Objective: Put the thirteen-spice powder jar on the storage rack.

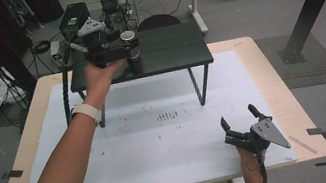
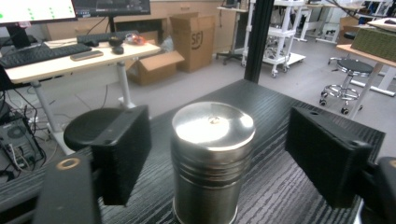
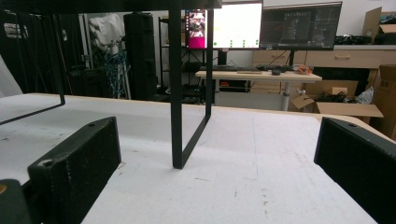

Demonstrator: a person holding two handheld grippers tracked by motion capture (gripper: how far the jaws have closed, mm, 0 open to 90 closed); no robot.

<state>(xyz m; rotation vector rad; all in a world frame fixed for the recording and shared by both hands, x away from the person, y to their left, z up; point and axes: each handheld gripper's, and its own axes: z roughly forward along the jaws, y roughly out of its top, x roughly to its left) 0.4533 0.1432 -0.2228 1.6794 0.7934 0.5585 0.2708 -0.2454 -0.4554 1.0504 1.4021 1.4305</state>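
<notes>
Big pale table point(image 1: 270, 77) first, white sheet over its middle, and at the far side a small black stand point(image 1: 171, 49) on thin legs. On that stand's left part stands the steel canister point(image 2: 212, 156), upright, lid on. The left gripper point(image 1: 131, 51) is right there, its pads either side of the canister with gaps showing, so released, not pinching. Near right, the right gripper point(image 1: 239, 117) rests low over the sheet, jaws spread, nothing between them.
</notes>
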